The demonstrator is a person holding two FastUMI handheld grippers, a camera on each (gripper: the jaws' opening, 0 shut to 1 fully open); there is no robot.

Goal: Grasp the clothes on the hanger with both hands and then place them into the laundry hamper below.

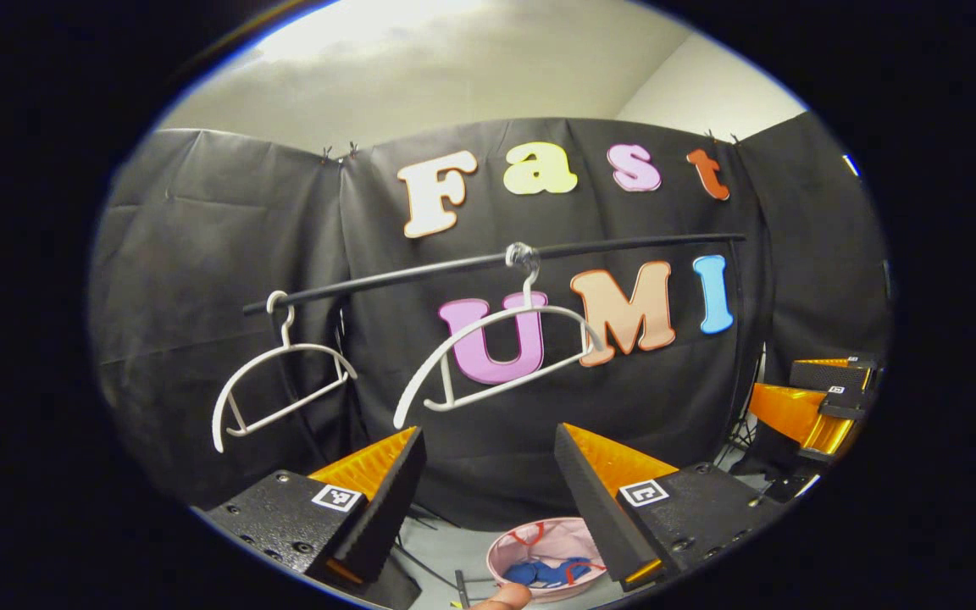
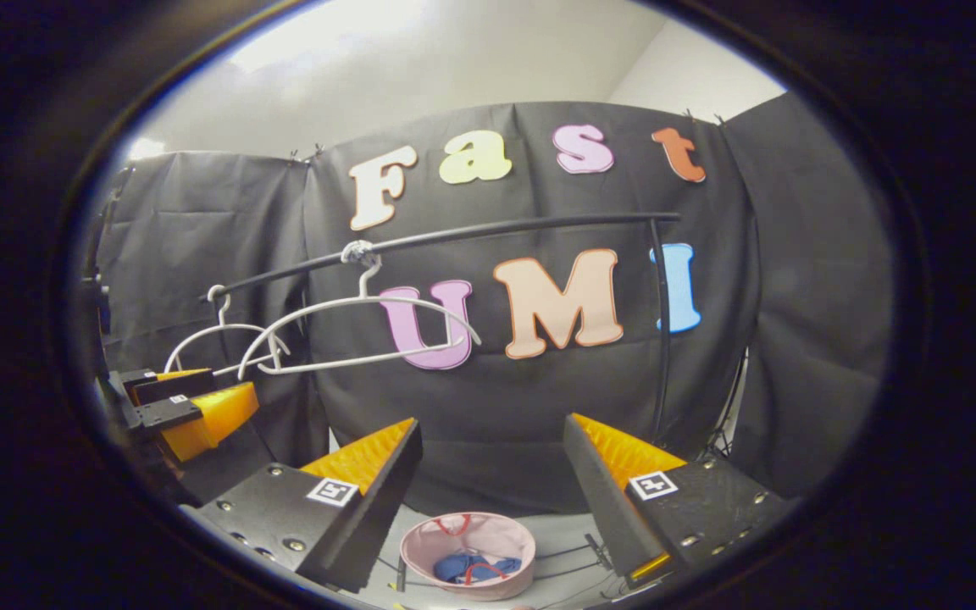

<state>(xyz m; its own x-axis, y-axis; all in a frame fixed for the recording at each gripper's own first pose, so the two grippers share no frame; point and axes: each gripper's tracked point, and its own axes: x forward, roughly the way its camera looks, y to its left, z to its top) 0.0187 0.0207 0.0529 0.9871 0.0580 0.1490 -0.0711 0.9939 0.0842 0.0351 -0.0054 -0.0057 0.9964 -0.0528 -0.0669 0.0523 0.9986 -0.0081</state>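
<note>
Blue clothes (image 2: 469,566) already sit in the pink hamper (image 2: 420,551) down at 6 o'clock, both hangers (image 1: 496,356) bare. Left gripper (image 1: 488,500) and right gripper (image 2: 488,500) fingers are spread, holding nothing. I'd just back off slowly, clear of the rail (image 1: 488,264).

A pale floor (image 2: 556,542) is carrying a pink laundry hamper (image 2: 420,542) with blue clothes (image 2: 463,566) lying inside, while thin dark stand legs (image 2: 568,552) are resting beside it.
</note>
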